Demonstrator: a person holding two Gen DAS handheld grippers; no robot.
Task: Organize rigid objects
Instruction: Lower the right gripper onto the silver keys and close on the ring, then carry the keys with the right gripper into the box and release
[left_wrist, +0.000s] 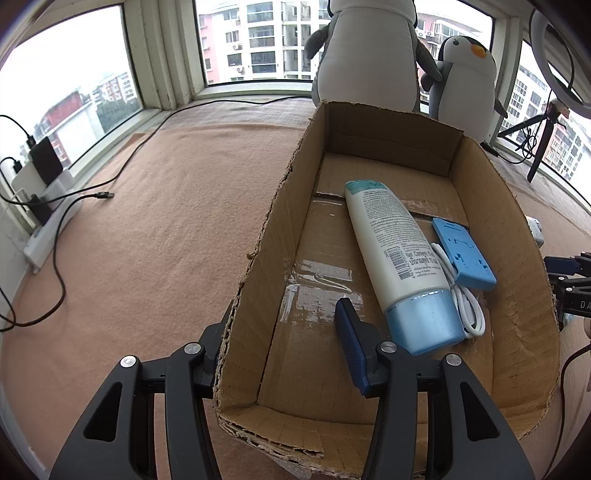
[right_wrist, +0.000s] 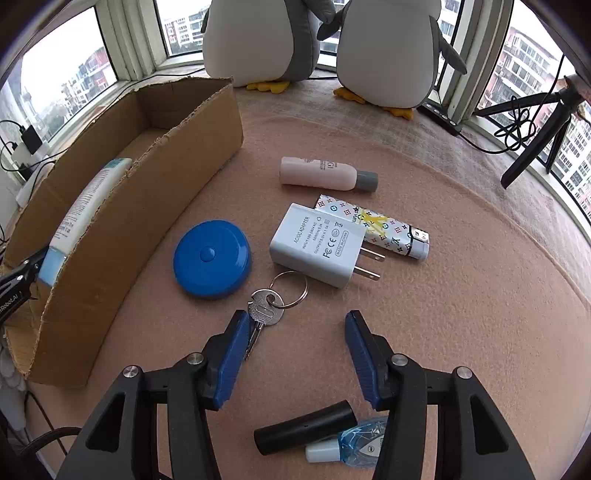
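An open cardboard box (left_wrist: 517, 258) holds a white tube with a blue cap (left_wrist: 399, 251), a blue phone stand (left_wrist: 463, 254) and a coiled white cable (left_wrist: 469, 306). My left gripper (left_wrist: 286, 310) is open and straddles the box's left wall, one finger (left_wrist: 351, 343) inside and the other mostly hidden outside. On the mat right of the box (right_wrist: 129, 229) lie a blue round tape measure (right_wrist: 212, 258), a white adapter (right_wrist: 319, 243), keys on a ring (right_wrist: 266, 306), a pink bottle (right_wrist: 321, 173) and a patterned tube (right_wrist: 380, 225). My right gripper (right_wrist: 295, 315) is open, empty, just above the keys.
A black cylinder (right_wrist: 306, 426) and a small blue bottle (right_wrist: 354, 443) lie under my right gripper. Two plush penguins (right_wrist: 384, 51) stand by the window. A tripod (right_wrist: 535, 140) is at the right; cables and a power strip (left_wrist: 48, 229) are at the left.
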